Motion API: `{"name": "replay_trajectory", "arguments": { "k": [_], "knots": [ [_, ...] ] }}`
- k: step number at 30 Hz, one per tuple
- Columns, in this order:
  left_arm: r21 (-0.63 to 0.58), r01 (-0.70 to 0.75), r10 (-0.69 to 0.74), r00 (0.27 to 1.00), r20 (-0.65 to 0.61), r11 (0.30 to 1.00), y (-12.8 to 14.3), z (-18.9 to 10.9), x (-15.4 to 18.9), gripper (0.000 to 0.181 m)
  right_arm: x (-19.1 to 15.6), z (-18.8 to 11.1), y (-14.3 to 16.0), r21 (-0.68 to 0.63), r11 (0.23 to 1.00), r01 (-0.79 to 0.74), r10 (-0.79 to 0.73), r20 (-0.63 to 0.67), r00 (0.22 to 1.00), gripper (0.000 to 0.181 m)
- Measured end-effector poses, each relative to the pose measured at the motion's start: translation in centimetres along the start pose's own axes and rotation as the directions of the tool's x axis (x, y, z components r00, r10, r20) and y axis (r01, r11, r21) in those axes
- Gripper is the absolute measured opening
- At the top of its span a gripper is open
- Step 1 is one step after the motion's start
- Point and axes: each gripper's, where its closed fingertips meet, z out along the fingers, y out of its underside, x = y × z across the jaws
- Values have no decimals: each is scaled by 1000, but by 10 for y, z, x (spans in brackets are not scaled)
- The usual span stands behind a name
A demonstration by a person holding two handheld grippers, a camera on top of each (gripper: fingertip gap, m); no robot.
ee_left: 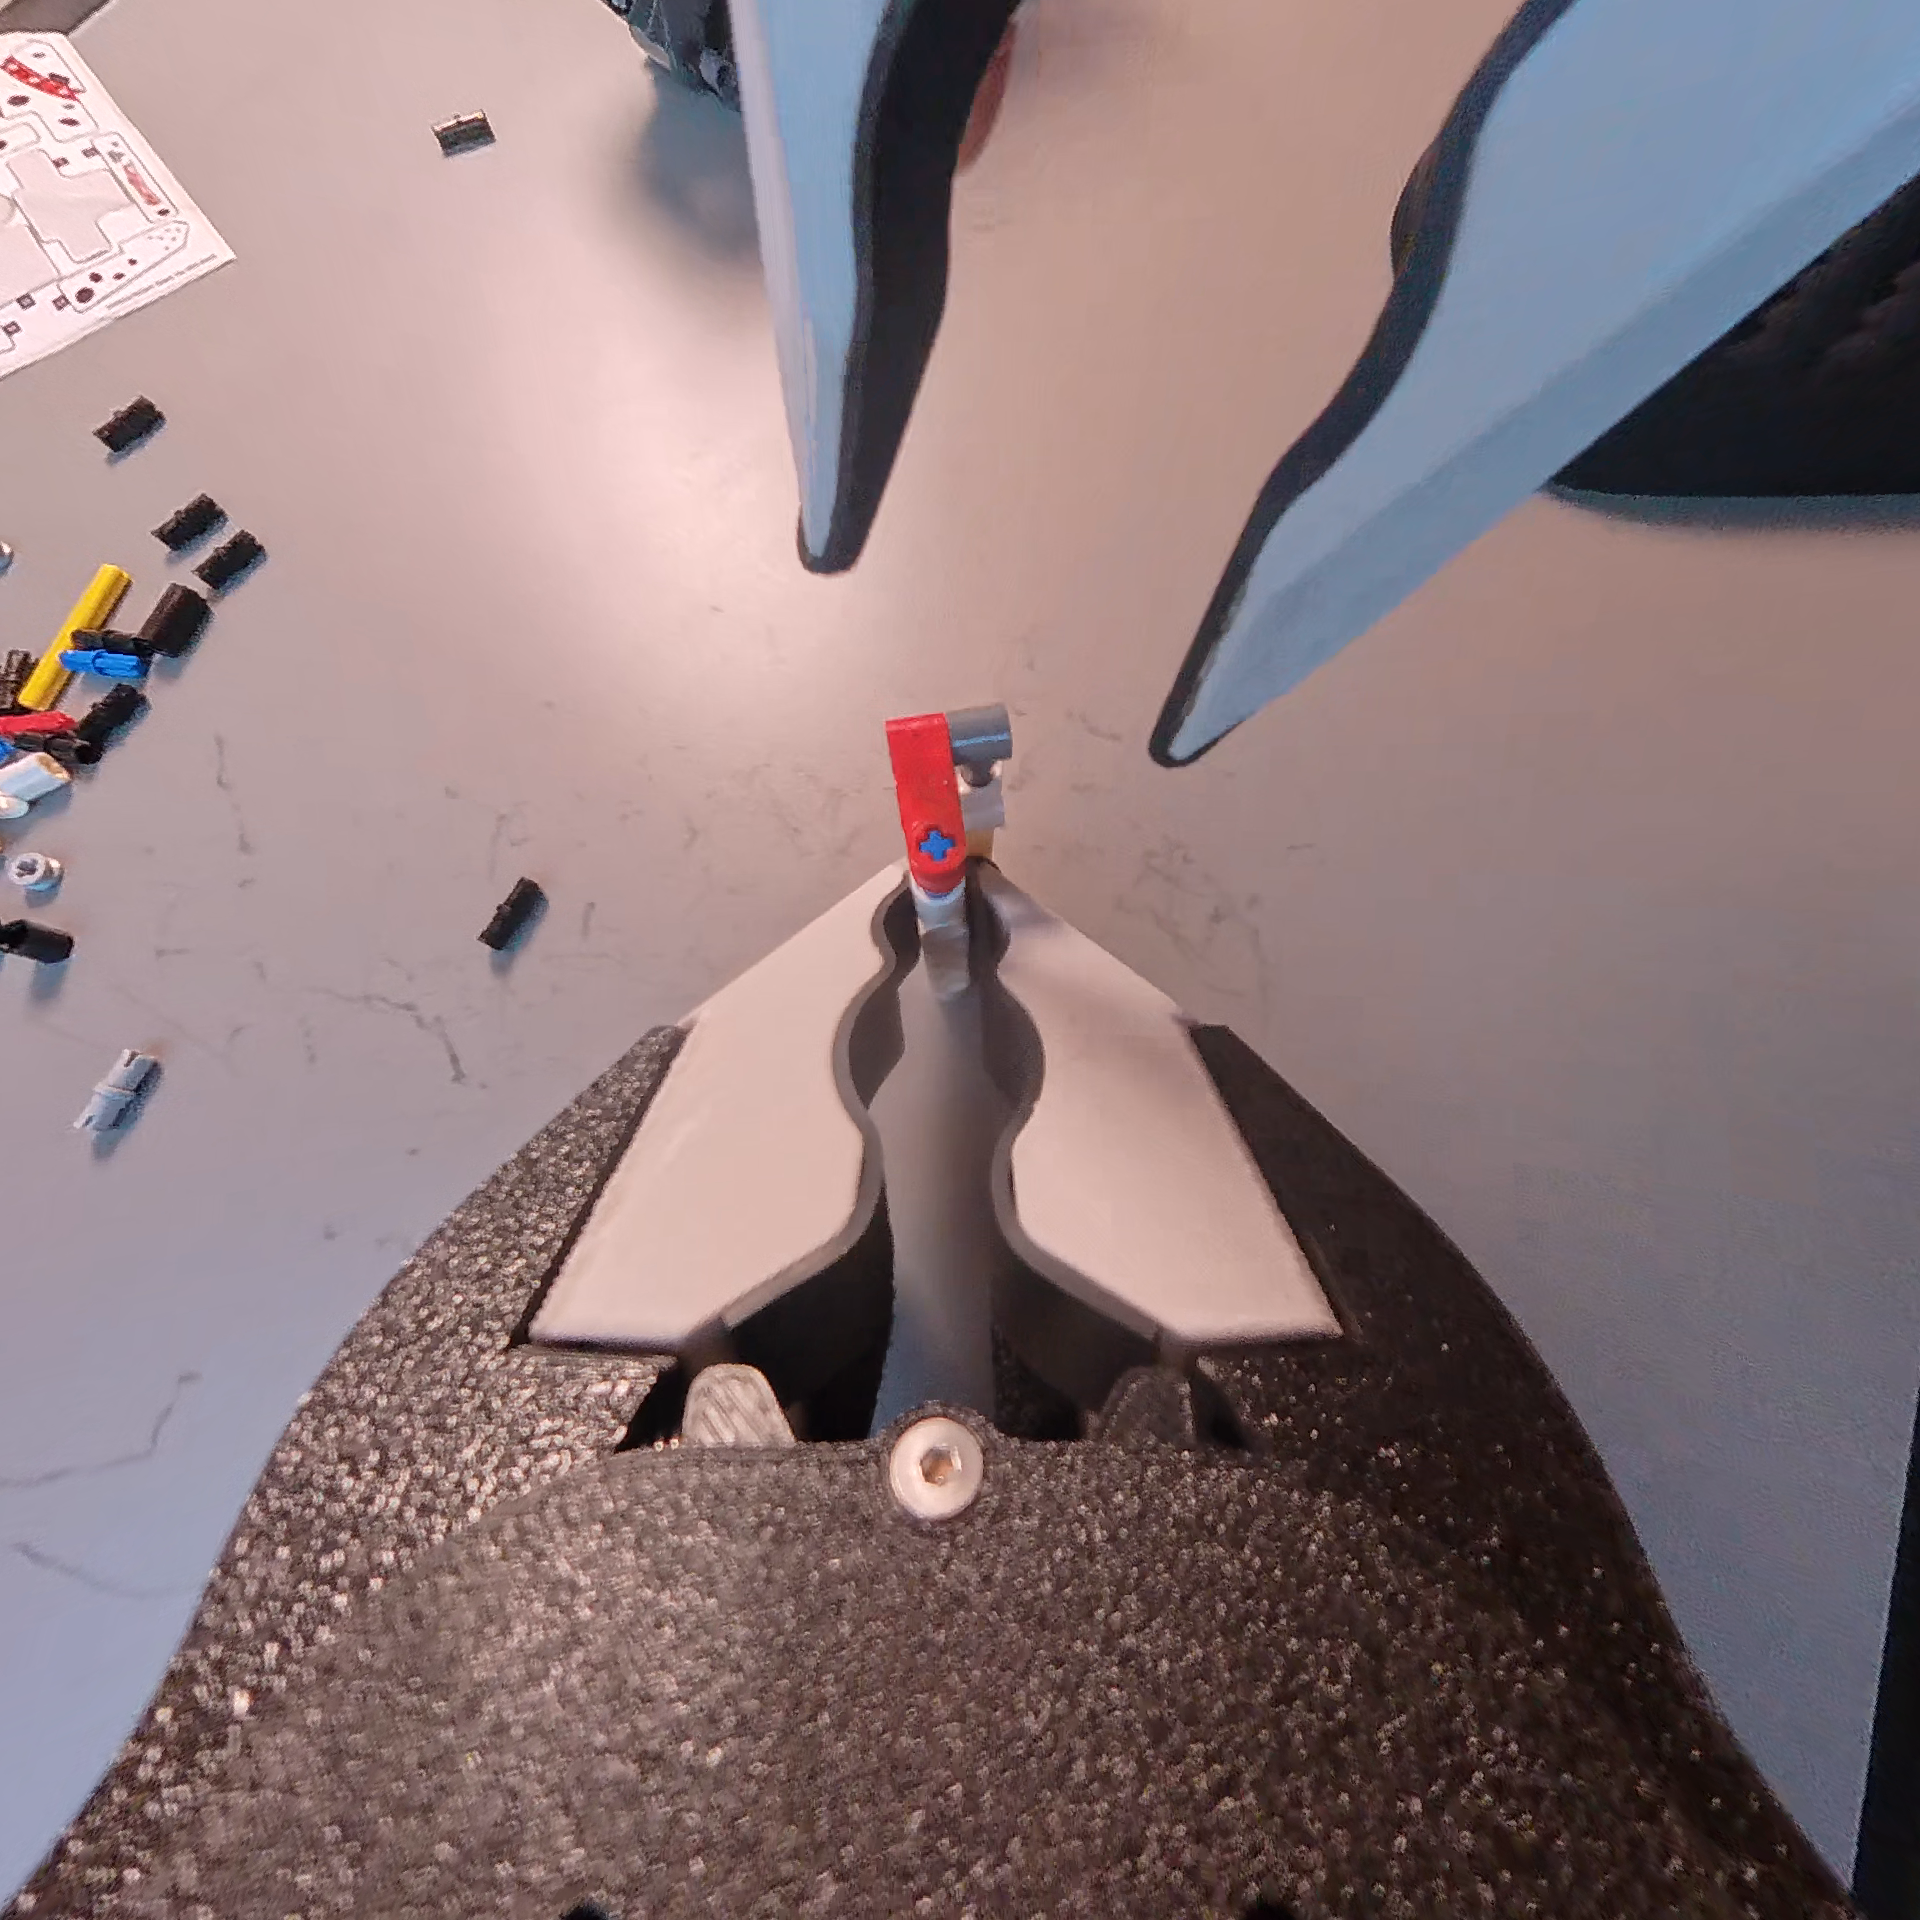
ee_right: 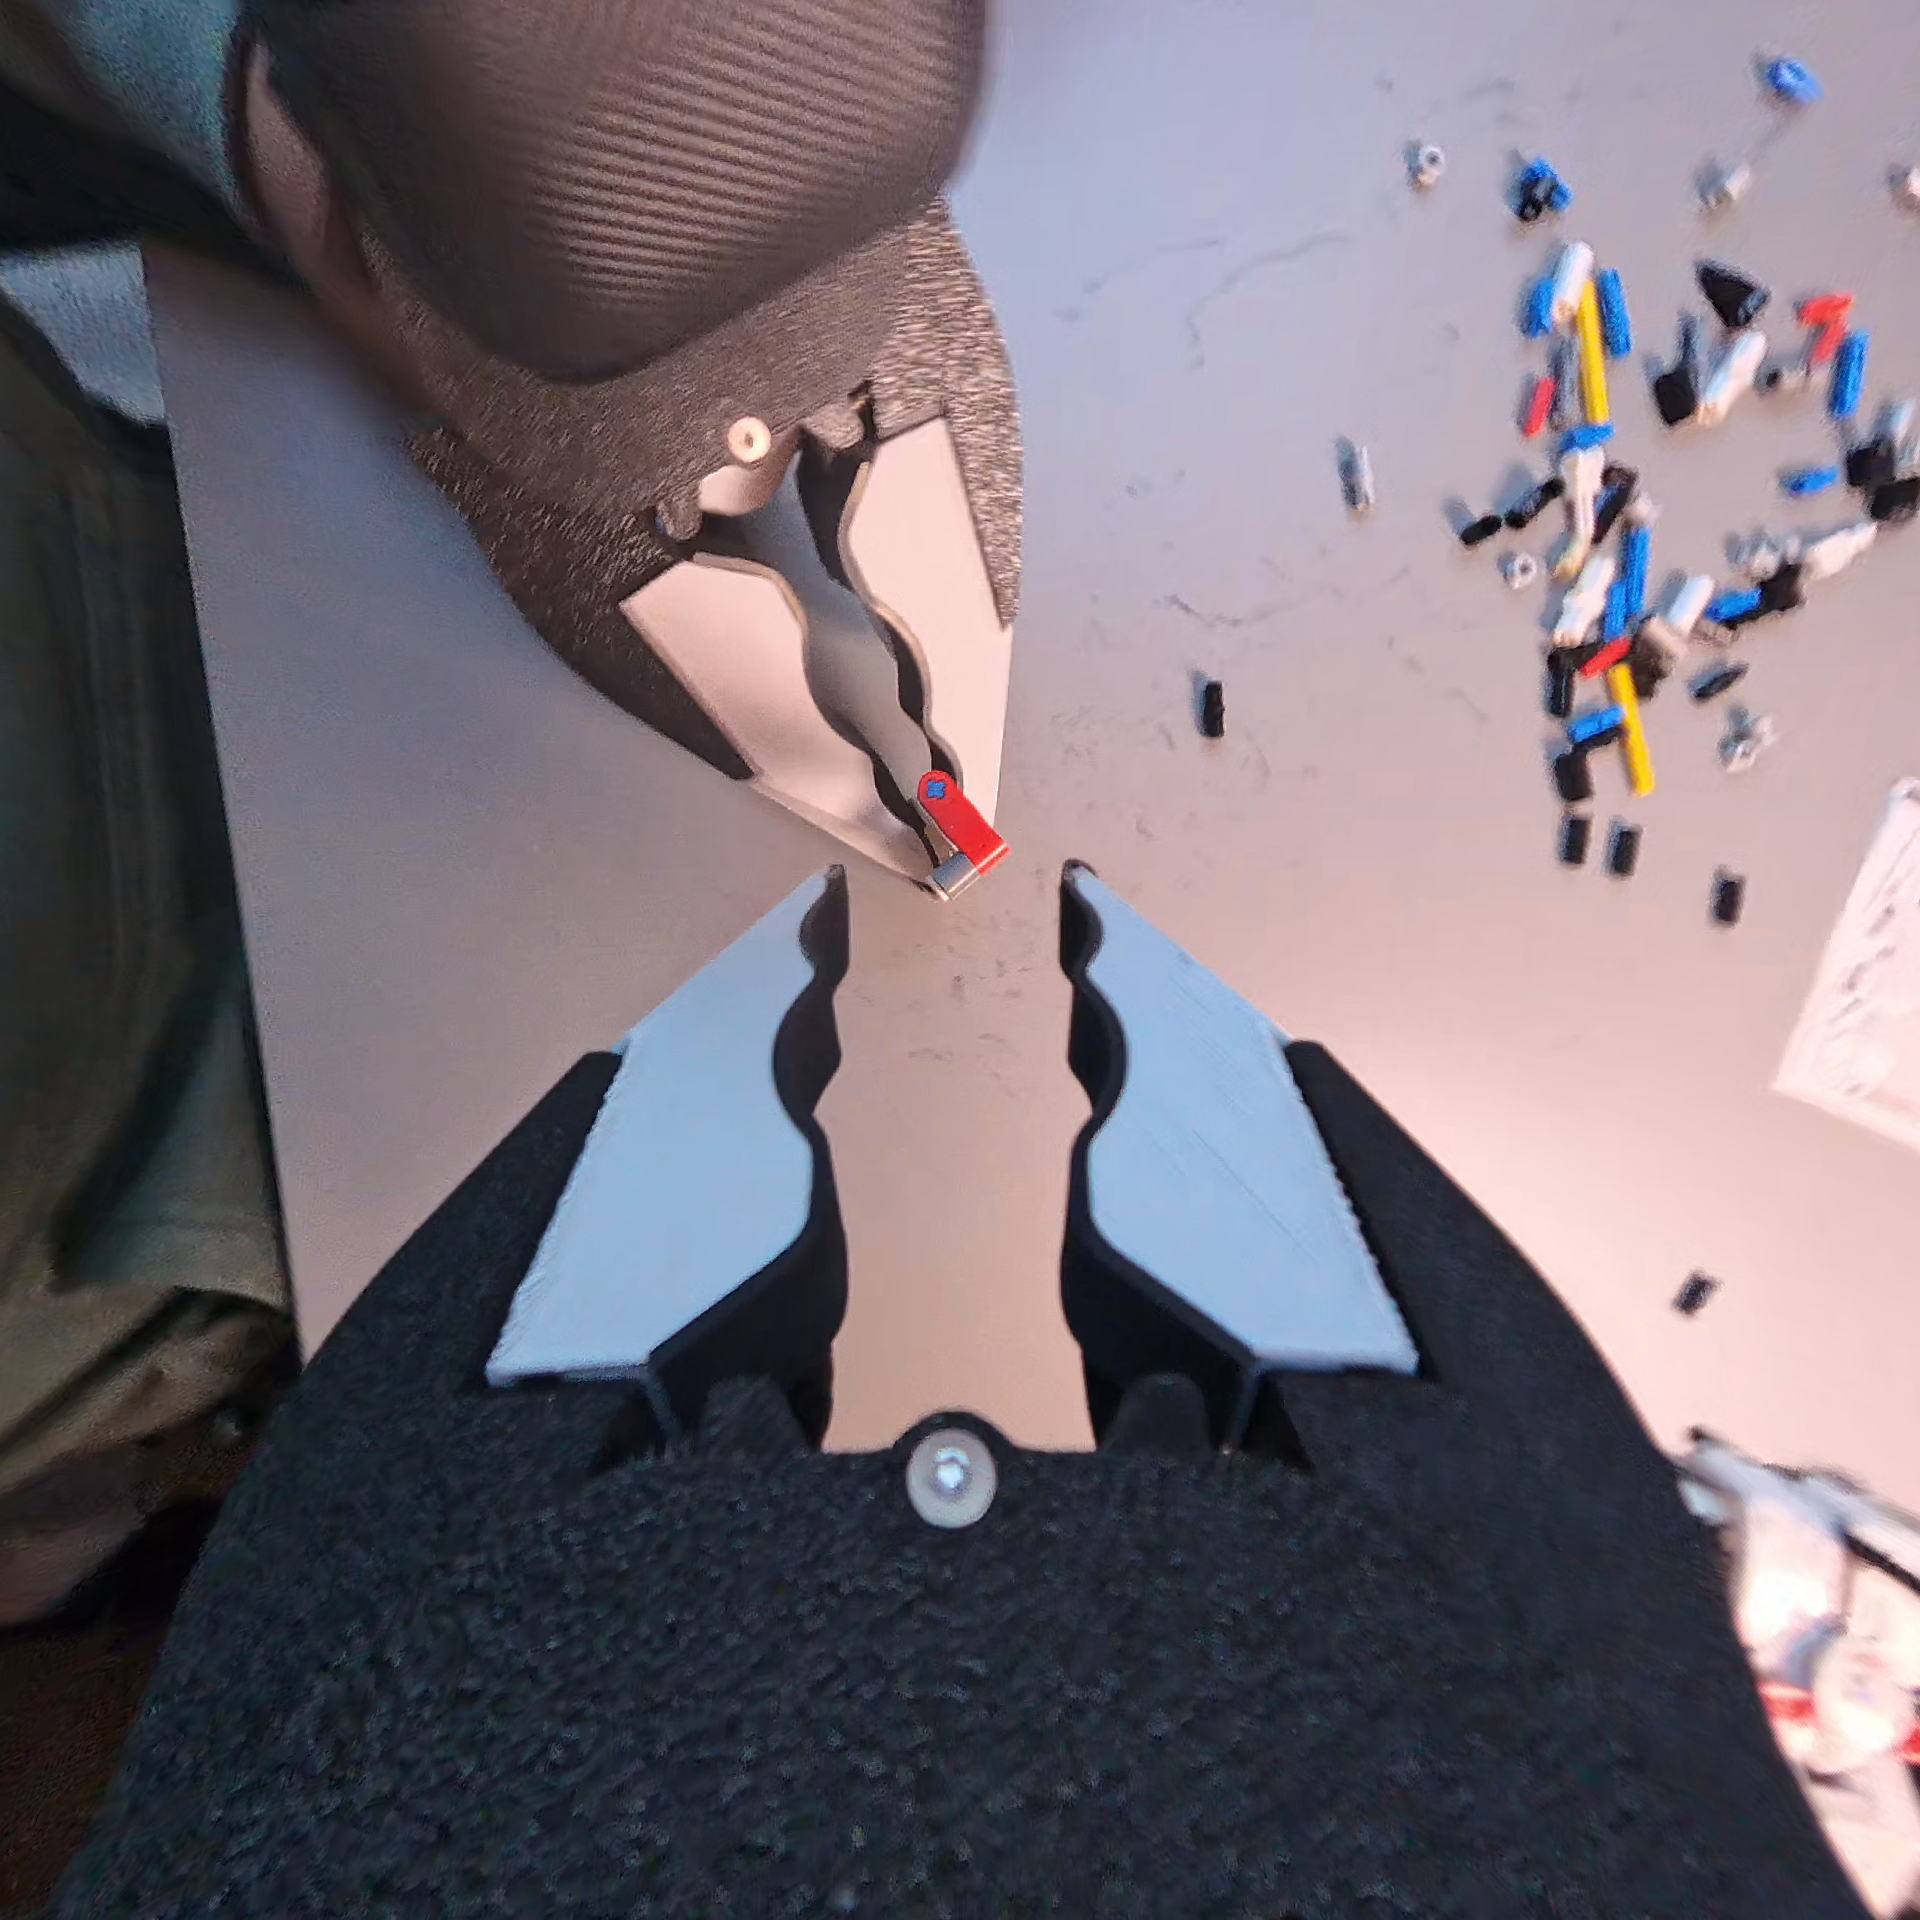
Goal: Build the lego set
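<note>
We noted the left gripper [ee_left: 951,883] with its jaws pinched on a small lego assembly [ee_left: 943,800]: a red liftarm [ee_left: 921,774] carrying a blue pin [ee_left: 937,845] at its lower hole, with a grey connector [ee_left: 979,729] at its top end. The assembly stood out past the jaw tips, above the grey worktop [ee_left: 520,312]; a pale grey axle piece [ee_left: 940,920] sat down between the tips.

The right gripper [ee_right: 951,878] faced it with jaws spread wide and nothing between them. Its tips lay just short of the assembly, one to each side of the line to it, not touching. In the left wrist view, the right gripper's fingers [ee_left: 1351,499] came in from beyond the assembly, well parted.

Loose pieces [ee_left: 94,665] lay scattered on the worktop well to the left of the left jaws: black pins, blue pins, a yellow axle [ee_left: 78,632]. A single black pin [ee_left: 512,912] lay nearer, left of the tips. A sticker sheet [ee_left: 83,197] lay farther off, ahead and left. A white, partly built model [ee_right: 1818,1621], blurred, sat beside the right gripper's body on its right.
</note>
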Motion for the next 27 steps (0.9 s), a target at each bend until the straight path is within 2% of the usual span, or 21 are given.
{"name": "replay_trajectory", "arguments": {
  "k": [4, 8, 15, 18, 23, 27],
  "knots": [
    [12, -19, 19, 999, -28, 1000, 1, -1, 2, 7, 1, 12, 0, -60, 981, 184, -183, 10, 983, 25],
    [18, -24, 25, 999, -37, 1000, 1, -1, 2, 7, 1, 19, 0, -74, 976, 205, -200, 70, 977, 12],
    [17, -6, 7, 998, -58, 1000, 1, -2, 4, 6, -1, 21, 1, -137, 966, 220, -204, 117, 972, 8],
    [15, -5, 6, 998, -57, 1000, 1, -2, 4, 6, -3, 22, 1, -141, 960, 241, -231, 81, 969, 7],
    [8, 12, -12, 997, -75, 1000, 1, -1, 4, 6, -1, 25, 3, -194, 913, 358, -365, -3, 931, 7],
    [9, 23, -22, 996, -86, 1000, 1, -1, 3, 6, -1, 26, 4, -187, 927, 324, -330, -5, 944, 7]
  ]
}}
